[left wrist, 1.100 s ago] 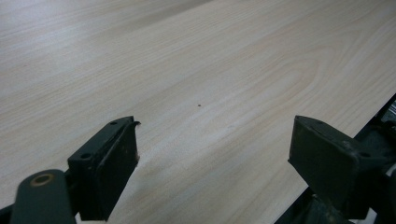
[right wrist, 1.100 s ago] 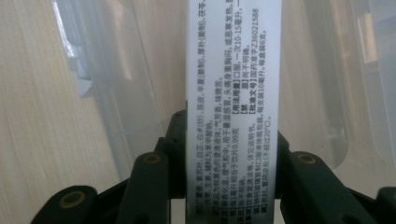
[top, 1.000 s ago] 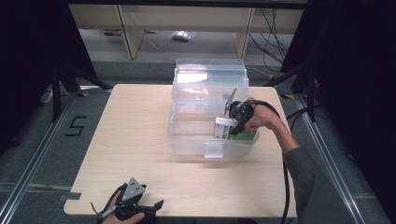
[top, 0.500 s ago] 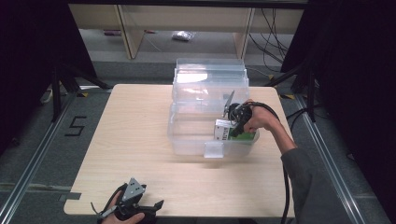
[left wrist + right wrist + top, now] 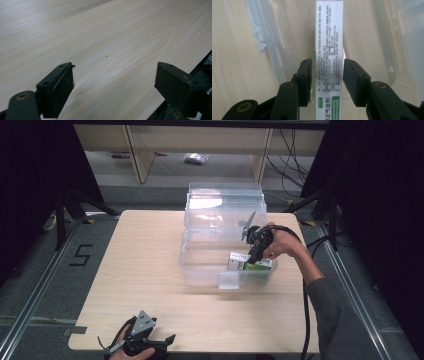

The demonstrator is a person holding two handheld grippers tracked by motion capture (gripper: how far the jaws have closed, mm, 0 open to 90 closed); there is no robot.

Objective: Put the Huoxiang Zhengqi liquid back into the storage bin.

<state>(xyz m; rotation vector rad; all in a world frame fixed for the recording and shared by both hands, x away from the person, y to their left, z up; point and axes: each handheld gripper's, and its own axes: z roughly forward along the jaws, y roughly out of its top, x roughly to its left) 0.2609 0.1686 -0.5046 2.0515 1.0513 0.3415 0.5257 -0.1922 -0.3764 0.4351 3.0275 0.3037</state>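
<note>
- The right hand-held gripper (image 5: 325, 82) pinches, or nearly pinches, a narrow white and green box (image 5: 329, 50) that sits inside the clear plastic bin (image 5: 200, 265) on the desk (image 5: 140, 270); a small gap on one side is possible.
- With such a light hold on its thin sides, the box may slip or twist.
- The box could catch on the bin wall and drag the bin.
- The left hand-held gripper (image 5: 115, 85) is spread wide, empty, low over the desk's near edge.

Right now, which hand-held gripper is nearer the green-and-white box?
Right. The right hand-held gripper has its jaws either side of the green-and-white box in the clear bin; the left hand-held gripper sits at the table's near edge.
</note>
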